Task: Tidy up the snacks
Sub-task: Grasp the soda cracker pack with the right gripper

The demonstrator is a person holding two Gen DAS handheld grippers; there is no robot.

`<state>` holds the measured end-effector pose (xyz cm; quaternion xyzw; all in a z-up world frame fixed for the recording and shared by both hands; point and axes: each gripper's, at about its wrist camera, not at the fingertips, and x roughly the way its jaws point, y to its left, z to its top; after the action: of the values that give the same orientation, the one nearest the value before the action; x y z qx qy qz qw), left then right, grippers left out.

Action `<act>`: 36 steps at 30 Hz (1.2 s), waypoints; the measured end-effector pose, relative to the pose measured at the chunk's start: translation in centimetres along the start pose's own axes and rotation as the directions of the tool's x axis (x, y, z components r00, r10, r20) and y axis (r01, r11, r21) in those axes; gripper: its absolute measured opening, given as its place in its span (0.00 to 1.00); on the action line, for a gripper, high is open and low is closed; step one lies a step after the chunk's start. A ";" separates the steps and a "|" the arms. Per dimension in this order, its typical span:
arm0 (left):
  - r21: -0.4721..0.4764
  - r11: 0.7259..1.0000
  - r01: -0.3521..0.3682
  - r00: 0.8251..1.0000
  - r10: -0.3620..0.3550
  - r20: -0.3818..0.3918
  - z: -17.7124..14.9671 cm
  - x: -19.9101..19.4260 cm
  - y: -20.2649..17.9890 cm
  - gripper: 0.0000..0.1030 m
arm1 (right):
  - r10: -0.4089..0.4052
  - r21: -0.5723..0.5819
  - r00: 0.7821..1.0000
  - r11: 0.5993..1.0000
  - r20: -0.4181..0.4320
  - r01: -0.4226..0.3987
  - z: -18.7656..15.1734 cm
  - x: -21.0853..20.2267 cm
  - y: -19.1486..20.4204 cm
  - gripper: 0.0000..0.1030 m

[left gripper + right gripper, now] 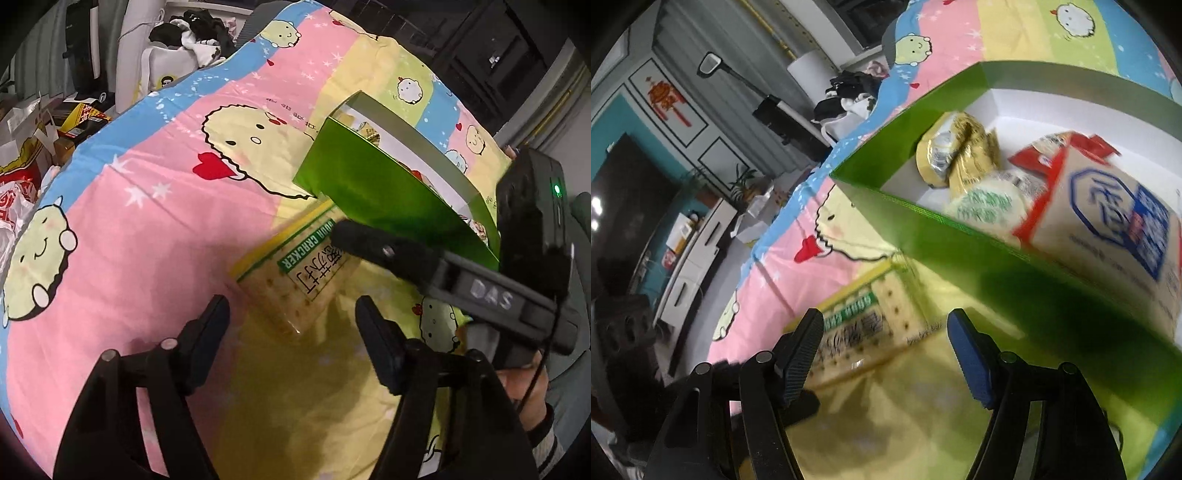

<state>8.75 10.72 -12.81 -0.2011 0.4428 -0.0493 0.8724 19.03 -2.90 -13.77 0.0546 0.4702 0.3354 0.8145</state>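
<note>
The left gripper [291,314] sits nearest, its jaws apart and empty, pads not touching the cracker pack [295,273] that lies just ahead of them on the quilt [147,229]. The right gripper [884,332] is likewise spread and grasps nothing; in the left view one of its fingers [369,240] reaches over the pack's far end. The cartoon quilt, pink, yellow and blue, covers the whole surface. On it stands the green box [923,240], open-topped and white inside, its near corner just beside the pack. Inside the box lie a large red-and-white carton [1108,221], a round green-printed packet [990,203], gold wrappers [956,151] and a small red sachet [1082,147].
</note>
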 end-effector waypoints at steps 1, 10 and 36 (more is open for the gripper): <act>0.001 1.000 -0.002 1.000 0.002 0.000 0.0 0.1 0.0 0.66 | 0.007 -0.001 1.000 1.000 -0.002 -0.007 0.2 0.3 0.1 0.69; -0.015 1.000 0.000 1.000 0.000 0.000 0.0 0.2 0.3 0.59 | 0.045 0.013 0.999 0.999 -0.027 -0.044 0.9 1.3 0.0 0.61; 0.018 1.000 0.023 0.998 -0.022 -0.065 0.7 0.2 1.2 0.47 | 0.000 0.005 0.996 1.000 -0.092 0.001 -2.4 -1.9 -0.1 0.50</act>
<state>9.31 12.03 -13.04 -0.1963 0.4679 -0.0696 0.8589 16.48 -4.67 -13.77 0.0412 0.5079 0.3363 0.7920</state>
